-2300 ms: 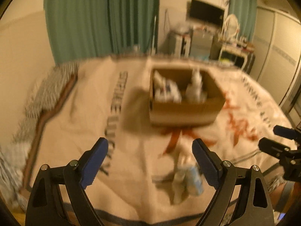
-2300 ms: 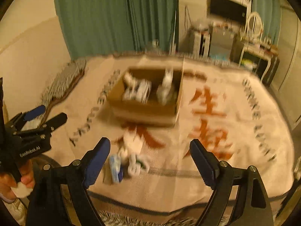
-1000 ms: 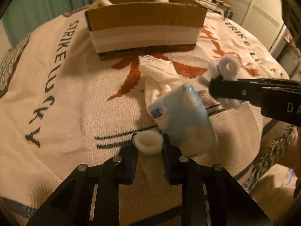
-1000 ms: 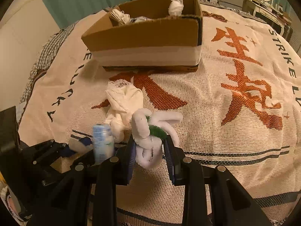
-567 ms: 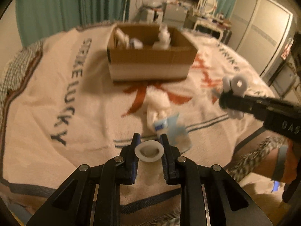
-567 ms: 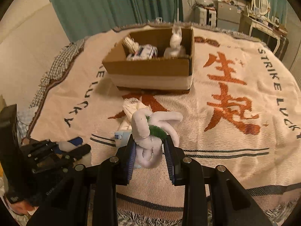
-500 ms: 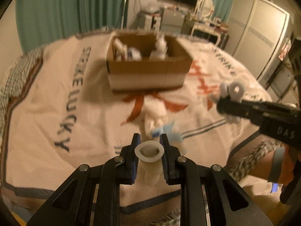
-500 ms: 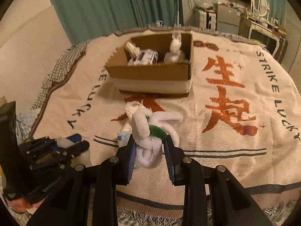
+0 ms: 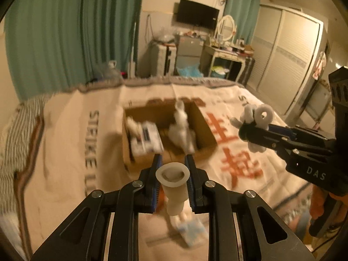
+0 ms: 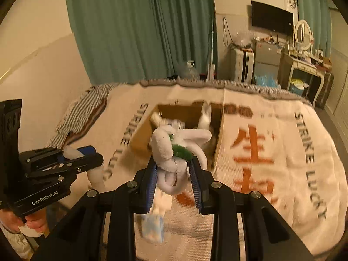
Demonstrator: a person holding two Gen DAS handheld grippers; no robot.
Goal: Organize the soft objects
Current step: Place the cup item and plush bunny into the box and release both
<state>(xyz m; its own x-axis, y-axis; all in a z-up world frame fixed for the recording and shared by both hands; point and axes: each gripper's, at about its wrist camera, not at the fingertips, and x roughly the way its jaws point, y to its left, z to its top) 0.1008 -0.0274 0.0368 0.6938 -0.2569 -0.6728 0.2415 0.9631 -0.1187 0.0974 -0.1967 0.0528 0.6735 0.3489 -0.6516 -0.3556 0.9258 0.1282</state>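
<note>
My left gripper point(image 9: 173, 169) is shut on a white rolled sock point(image 9: 174, 187), held up in the air short of the cardboard box point(image 9: 165, 139). My right gripper point(image 10: 174, 171) is shut on a white plush rabbit with a green collar point(image 10: 174, 150), also raised before the box point(image 10: 184, 128). The box holds several soft items, including a white plush point(image 9: 182, 128) and a folded pack point(image 9: 148, 139). A blue tissue pack point(image 10: 152, 228) and a white cloth point(image 10: 162, 200) lie on the blanket below. The right gripper with the rabbit point(image 9: 256, 121) shows in the left wrist view.
The box stands on a cream blanket point(image 10: 271, 174) with orange characters and "STRIKE LUCKY" lettering, spread over a bed. Green curtains point(image 10: 141, 32) hang behind. A desk with a mirror point(image 10: 304, 61), a TV point(image 10: 271, 19) and wardrobes point(image 9: 289, 69) stand at the back right.
Both grippers have closed on their objects and lifted them: the sock in the left, the rabbit in the right. Both have risen and now look down over the box from higher up.
</note>
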